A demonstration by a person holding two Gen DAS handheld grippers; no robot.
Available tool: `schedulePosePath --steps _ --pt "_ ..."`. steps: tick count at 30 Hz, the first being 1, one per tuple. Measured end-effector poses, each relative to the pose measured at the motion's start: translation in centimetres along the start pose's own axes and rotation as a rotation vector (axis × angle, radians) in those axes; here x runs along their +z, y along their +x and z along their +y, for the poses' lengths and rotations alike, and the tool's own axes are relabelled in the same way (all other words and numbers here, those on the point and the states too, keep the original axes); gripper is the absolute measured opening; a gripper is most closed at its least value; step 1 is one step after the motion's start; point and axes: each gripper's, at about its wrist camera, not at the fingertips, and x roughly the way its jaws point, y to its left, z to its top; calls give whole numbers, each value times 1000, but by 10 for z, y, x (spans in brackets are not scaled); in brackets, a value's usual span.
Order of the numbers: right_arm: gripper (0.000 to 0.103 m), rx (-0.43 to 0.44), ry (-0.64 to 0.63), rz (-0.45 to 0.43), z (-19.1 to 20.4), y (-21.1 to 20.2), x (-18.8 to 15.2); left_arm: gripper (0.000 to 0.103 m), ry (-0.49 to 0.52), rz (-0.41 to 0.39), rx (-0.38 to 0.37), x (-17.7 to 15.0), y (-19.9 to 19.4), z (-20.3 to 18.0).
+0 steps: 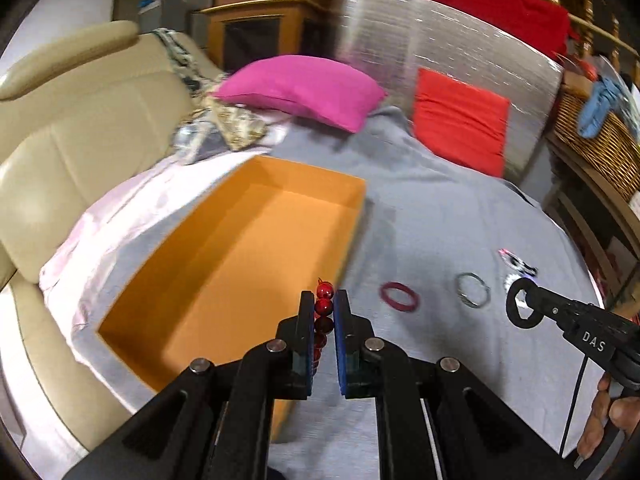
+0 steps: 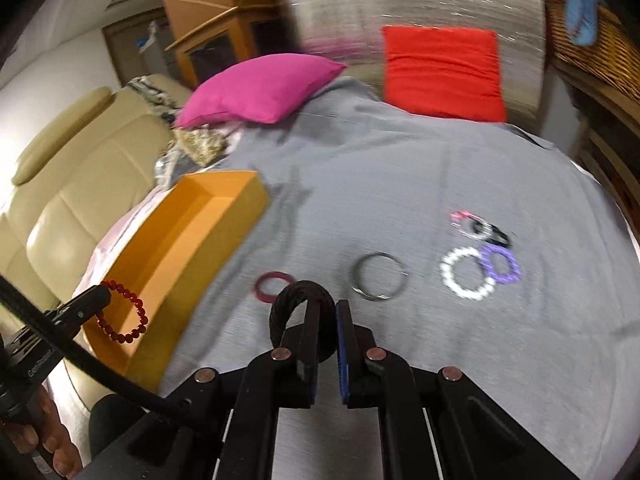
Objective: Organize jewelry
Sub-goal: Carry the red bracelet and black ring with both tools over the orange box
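My left gripper is shut on a red bead bracelet, held over the near right rim of an open orange box. In the right wrist view that bracelet hangs from the left gripper at the box. My right gripper is shut on a black bangle above the grey cloth. In the left wrist view it carries the bangle. A maroon ring, a silver ring, a white bead bracelet and a purple one lie on the cloth.
A black and pink piece lies behind the bead bracelets. A pink pillow and a red cushion sit at the far end. A beige sofa borders the left, a wicker basket the right.
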Motion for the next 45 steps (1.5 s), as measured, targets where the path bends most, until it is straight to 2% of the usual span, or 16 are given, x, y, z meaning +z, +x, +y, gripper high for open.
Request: schedulePosePath --steps 10,19,31,38,45 --pt "8 77 -102 9 67 24 21 9 -108 14 122 2 11 59" --pt "8 131 -181 25 114 48 35 9 -153 42 200 0 24 90" --pt "8 175 -247 52 152 85 61 9 -166 86 243 4 50 108" --pt "8 182 -288 101 171 117 73 9 -175 129 260 10 71 112" --pt "8 185 -314 175 179 152 88 9 -194 206 261 12 97 116"
